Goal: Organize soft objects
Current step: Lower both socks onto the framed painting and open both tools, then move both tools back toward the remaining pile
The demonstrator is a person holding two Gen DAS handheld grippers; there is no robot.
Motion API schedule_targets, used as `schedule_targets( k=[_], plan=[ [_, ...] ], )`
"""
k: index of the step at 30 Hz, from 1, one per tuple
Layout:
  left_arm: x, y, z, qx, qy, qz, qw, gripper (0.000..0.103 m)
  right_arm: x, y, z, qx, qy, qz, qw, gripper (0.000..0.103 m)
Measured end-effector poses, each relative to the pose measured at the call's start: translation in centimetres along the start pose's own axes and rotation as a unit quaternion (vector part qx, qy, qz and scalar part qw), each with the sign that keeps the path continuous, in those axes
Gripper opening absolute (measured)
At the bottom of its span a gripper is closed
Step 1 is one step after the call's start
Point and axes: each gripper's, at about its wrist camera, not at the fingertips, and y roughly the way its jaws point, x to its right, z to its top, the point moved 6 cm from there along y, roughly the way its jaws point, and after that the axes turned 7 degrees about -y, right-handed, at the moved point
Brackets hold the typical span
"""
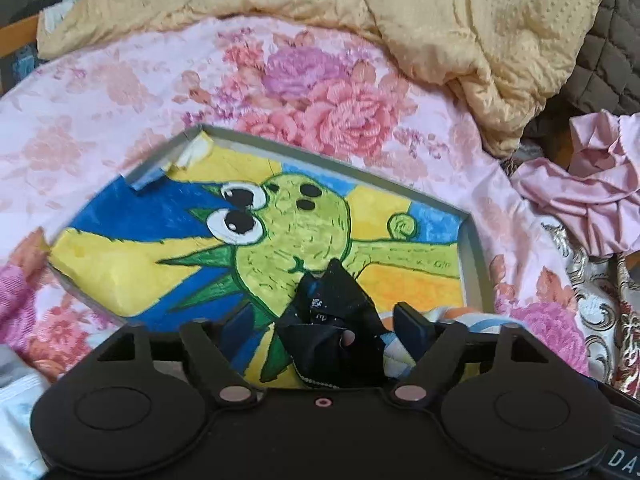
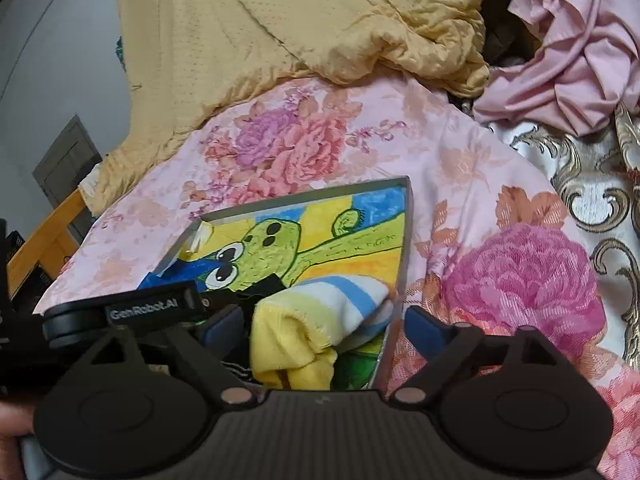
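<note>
A shallow grey tray (image 1: 473, 248) with a green cartoon creature drawing on its floor lies on the floral pink bedspread (image 1: 120, 92); it also shows in the right wrist view (image 2: 408, 232). My left gripper (image 1: 322, 320) is open, with a crumpled black cloth (image 1: 332, 320) lying between its fingers in the tray. My right gripper (image 2: 324, 326) is open, its fingers on either side of a yellow, white and blue striped sock (image 2: 320, 312) that rests in the tray. The left gripper body (image 2: 120, 312) sits just left of the sock. The sock's edge shows in the left wrist view (image 1: 404, 344).
A crumpled yellow blanket (image 1: 460, 32) lies at the back. A pink ruffled cloth (image 2: 568, 52) and a gold-patterned fabric (image 2: 592, 184) lie to the right. A dark quilted cover (image 1: 612, 60) is at far right. White fabric (image 1: 16, 412) is at lower left. A wooden bed frame (image 2: 44, 248) is on the left.
</note>
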Motion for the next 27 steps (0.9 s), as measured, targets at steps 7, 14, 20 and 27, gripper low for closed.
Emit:
schedule_targets(
  k=[7, 14, 20, 27],
  plan=[
    [-0.7, -4.2, 0.1, 0.043, 0.006, 0.014, 0.9990, 0.083, -1.3, -3.3, 0.1, 0.047, -0.027, -0.022, 0.998, 0.102],
    [-1.9, -9.7, -0.7, 0.097, 0.001, 0.008, 0.9952, 0.095, -2.8, -8.3, -0.9, 0.105, -0.063, -0.048, 0.991, 0.103],
    [-3.3, -13.9, -2.3, 0.124, -0.003, -0.001, 0.9923, 0.100, -4.3, -12.0, -2.3, 0.145, -0.084, -0.059, 0.984, 0.103],
    [-5.4, -18.3, -4.9, 0.147, 0.006, -0.011, 0.9890, 0.102, -5.9, -14.8, -4.4, 0.159, -0.097, -0.066, 0.980, 0.103]
  ],
)
